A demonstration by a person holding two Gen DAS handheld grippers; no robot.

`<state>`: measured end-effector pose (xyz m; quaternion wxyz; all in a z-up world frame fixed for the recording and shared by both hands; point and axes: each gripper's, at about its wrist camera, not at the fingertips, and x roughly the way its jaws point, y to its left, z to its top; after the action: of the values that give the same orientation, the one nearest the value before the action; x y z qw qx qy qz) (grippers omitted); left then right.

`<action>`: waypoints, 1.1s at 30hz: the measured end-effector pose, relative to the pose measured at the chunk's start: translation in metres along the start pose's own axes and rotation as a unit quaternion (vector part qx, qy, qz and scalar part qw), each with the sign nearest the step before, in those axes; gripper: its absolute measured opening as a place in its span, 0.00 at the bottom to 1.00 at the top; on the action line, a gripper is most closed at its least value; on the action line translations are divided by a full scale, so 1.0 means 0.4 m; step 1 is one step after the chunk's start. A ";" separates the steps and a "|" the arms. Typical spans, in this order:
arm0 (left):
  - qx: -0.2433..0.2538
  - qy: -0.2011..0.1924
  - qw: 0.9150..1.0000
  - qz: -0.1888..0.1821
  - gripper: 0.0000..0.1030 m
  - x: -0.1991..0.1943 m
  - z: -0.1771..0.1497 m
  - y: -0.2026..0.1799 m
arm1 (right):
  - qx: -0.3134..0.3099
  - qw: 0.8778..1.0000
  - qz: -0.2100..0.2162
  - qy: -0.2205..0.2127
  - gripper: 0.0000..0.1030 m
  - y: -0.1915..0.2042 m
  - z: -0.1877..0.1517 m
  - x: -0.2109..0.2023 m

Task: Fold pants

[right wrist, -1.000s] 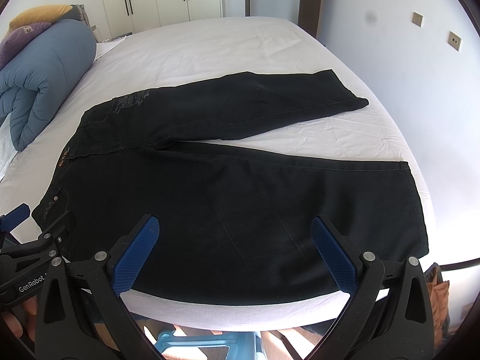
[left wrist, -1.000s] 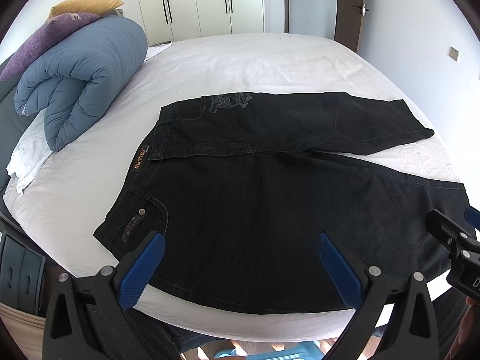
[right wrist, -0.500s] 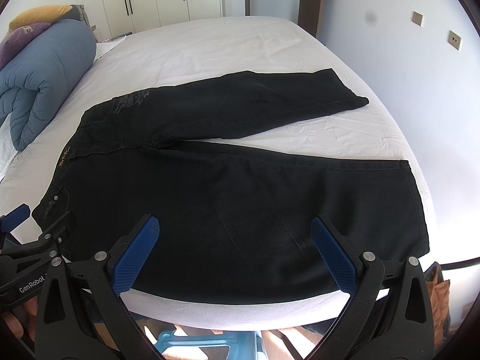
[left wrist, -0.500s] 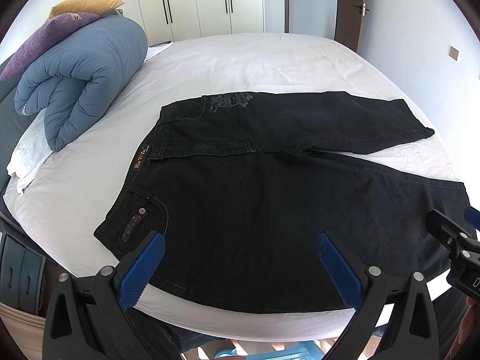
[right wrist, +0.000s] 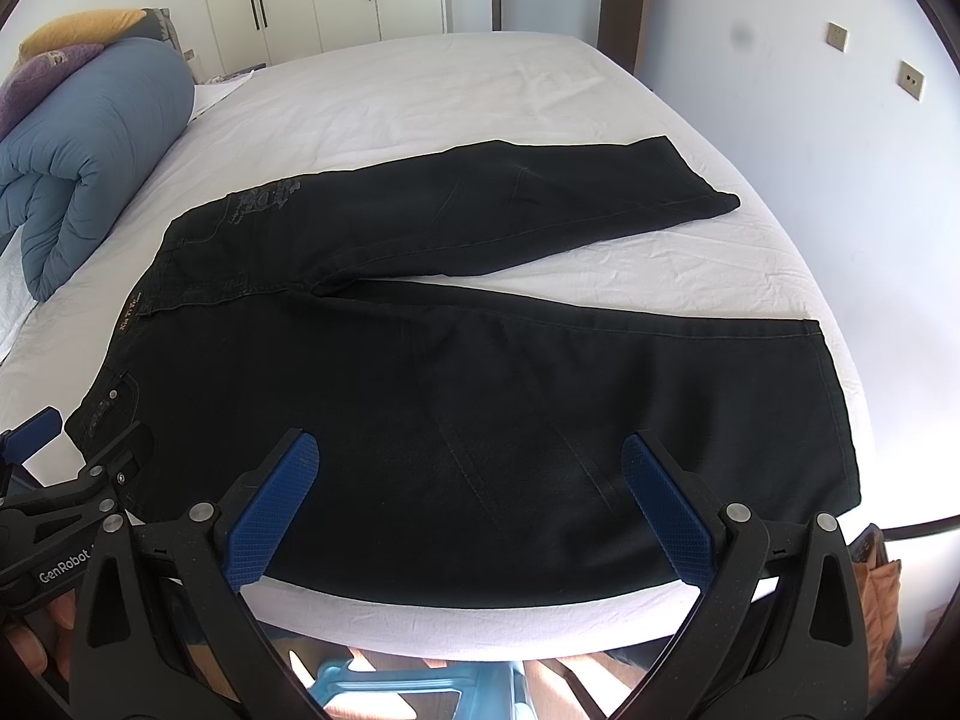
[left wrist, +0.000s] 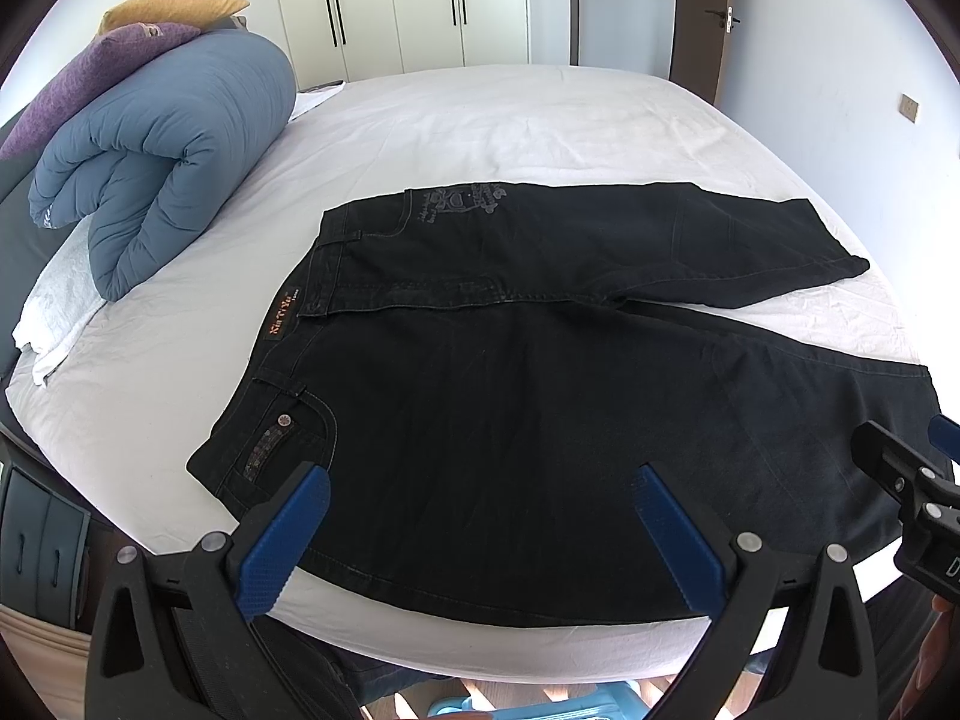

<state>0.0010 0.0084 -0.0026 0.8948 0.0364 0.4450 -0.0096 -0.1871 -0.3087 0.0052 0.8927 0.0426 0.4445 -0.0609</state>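
Pants (left wrist: 540,396) flat on bed (left wrist: 480,120), left gripper (left wrist: 480,531) jaws apart

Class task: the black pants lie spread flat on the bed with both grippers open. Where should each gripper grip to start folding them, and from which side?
Judging by the spread legs, grip the pants along the near edge, from the bed's near side: left gripper at the waistband corner, right gripper at the near hem.

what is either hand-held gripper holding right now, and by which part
Nothing: the left hand-held gripper and the right one are open above the pants.
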 end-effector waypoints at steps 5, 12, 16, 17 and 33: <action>-0.001 0.002 1.000 -0.001 1.00 0.006 -0.011 0.003 | -0.001 1.000 0.001 0.002 1.00 0.004 -0.003 0.004; 0.005 0.004 1.000 -0.003 1.00 0.032 0.000 0.009 | -0.007 1.000 0.002 0.009 1.00 0.010 0.011 0.031; 0.006 0.010 0.999 -0.031 1.00 0.075 0.042 0.032 | -0.020 1.000 0.007 0.014 1.00 0.019 0.036 0.062; 0.004 0.006 0.999 -0.043 1.00 0.088 0.061 0.045 | -0.025 1.000 0.010 0.014 1.00 0.021 0.047 0.071; 0.139 0.026 0.984 -0.108 1.00 0.442 0.510 0.189 | -0.194 0.964 0.176 -0.044 0.93 0.106 0.487 0.274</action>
<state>0.2738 0.0714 -0.0168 0.8629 0.1123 0.4636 -0.1668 0.0383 -0.3001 0.0357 0.8993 -0.0562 0.3934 0.1828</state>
